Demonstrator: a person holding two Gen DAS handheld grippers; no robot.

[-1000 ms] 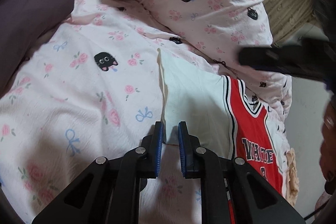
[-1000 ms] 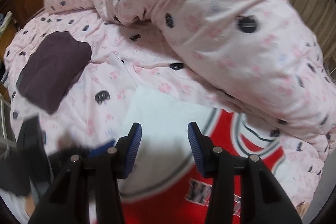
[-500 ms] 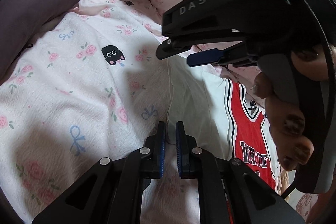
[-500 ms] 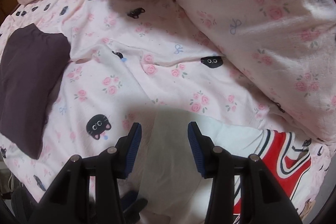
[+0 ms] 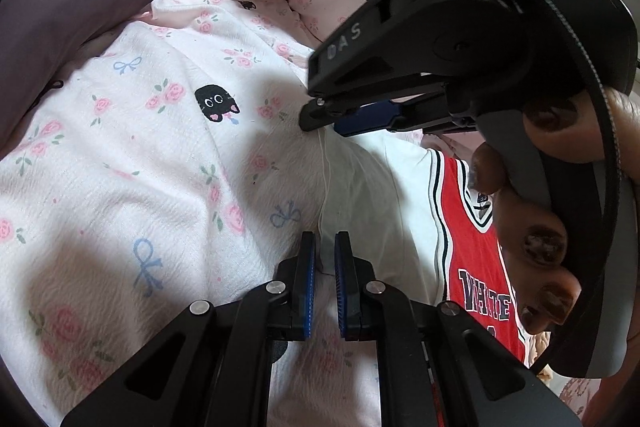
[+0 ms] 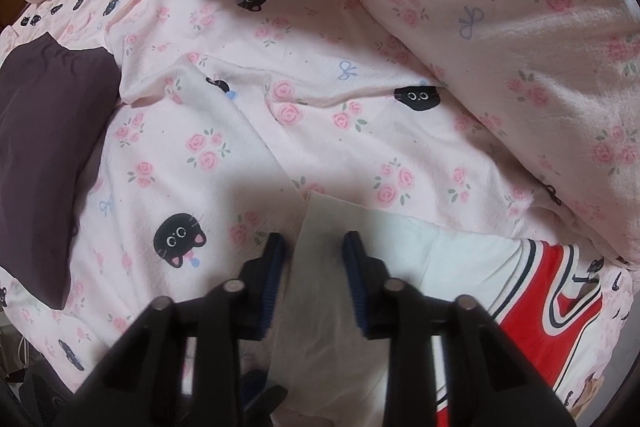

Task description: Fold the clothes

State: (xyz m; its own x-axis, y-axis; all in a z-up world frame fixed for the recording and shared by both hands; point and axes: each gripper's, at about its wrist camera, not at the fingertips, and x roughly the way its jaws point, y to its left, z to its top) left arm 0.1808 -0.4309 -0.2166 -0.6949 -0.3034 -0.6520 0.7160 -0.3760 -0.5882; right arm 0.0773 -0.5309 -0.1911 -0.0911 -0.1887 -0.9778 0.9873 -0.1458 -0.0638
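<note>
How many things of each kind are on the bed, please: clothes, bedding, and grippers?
Clothes: 2 (white and red jersey, folded dark purple garment)
Bedding: 2 (pink sheet, bunched pink duvet)
Grippers: 2 (left gripper, right gripper)
Total: 6

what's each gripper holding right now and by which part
The left gripper is shut on the white edge of the jersey. The right gripper is closing over that edge further along, pads not yet pressing.

White block letters reading "WHITE" cross the chest of the red jersey (image 5: 476,267) at right. "DAS" is embossed on the black right tongs (image 5: 320,117) at far right.
</note>
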